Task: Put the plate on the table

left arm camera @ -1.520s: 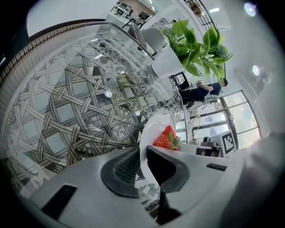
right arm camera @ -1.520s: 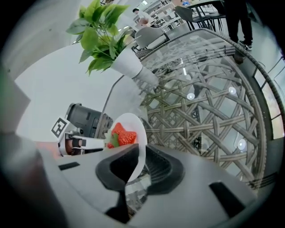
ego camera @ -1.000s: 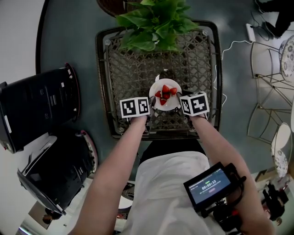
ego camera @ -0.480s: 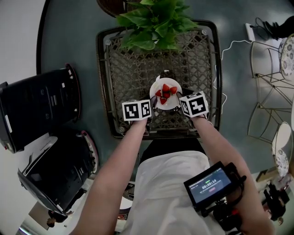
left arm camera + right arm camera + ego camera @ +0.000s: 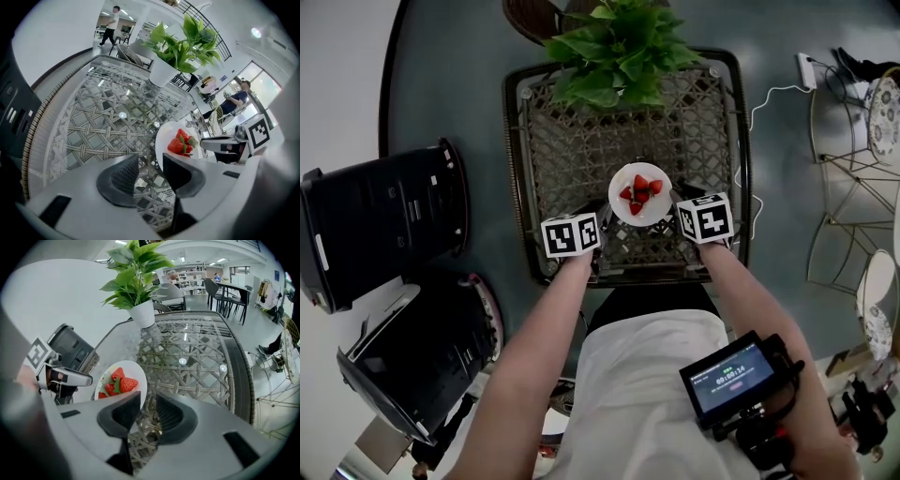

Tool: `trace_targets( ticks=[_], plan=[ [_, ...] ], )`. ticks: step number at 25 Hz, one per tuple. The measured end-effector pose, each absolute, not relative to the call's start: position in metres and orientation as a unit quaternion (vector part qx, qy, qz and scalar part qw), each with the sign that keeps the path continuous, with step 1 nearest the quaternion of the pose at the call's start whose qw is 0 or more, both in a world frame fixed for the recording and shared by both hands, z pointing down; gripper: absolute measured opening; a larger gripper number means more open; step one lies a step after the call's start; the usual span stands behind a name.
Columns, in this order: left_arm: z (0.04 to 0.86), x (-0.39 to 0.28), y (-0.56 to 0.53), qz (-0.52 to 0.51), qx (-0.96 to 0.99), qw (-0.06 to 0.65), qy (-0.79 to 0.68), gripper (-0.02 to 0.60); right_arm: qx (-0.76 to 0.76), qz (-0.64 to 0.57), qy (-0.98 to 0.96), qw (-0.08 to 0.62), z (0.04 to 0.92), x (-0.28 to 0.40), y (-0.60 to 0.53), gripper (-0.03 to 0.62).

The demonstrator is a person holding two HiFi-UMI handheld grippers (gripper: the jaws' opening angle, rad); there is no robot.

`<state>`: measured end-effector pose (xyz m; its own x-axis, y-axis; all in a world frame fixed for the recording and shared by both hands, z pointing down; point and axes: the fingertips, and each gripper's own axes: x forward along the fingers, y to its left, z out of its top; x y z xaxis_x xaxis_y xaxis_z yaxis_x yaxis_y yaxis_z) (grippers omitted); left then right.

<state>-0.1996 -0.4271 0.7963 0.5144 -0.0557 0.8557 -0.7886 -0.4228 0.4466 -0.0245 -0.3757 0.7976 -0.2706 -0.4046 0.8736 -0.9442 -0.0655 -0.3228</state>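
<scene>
Left gripper (image 5: 150, 163): jaws apart and just been opening. Only the woven worktop (image 5: 581, 141) shows in the gap.
Right gripper (image 5: 147, 401): jaws apart and likewise just been opening, with nothing but weave between them.
Grippers from the head view: left marker cube at 7 o'clock of the plate (image 5: 652, 215), right cube at 4 o'clock, the plate between the two.
Plate against the left jaws: in the left gripper view it lies outside the gap, just past the right-hand jaw at about 1 o'clock, not clamped.
Plate against the right jaws: in the right gripper view it lies outside the gap, just past the left-hand jaw at about 11 o'clock, not clamped.
Plate, place: flat on the worktop, in its near half and about midway across.
Strawberries (image 5: 637, 194): a small red heap in the middle of the plate.
Potted plant (image 5: 619, 47): at 12 o'clock of the plate, on the far edge of the worktop, well apart from it.
</scene>
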Motion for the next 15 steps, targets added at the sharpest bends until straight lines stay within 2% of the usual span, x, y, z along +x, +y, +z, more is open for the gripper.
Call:
trace_targets(
  ticks=[6, 8, 15],
  plan=[
    [0.784, -0.203, -0.42, 0.387, 0.757, 0.45, -0.274, 0.141, 0.548, 0.502, -0.619, 0.255, 0.79, -0.021, -0.365, 0.1],
    [0.778, -0.203, -0.416, 0.38, 0.763, 0.451, -0.264, 0.141, 0.555, 0.504, -0.614, 0.247, 0.785, -0.02, -0.36, 0.062],
    [0.755, -0.209, -0.4, 0.352, 0.784, 0.456, -0.231, 0.138, 0.564, 0.504, -0.611, 0.232, 0.763, -0.027, -0.346, 0.058]
  ],
)
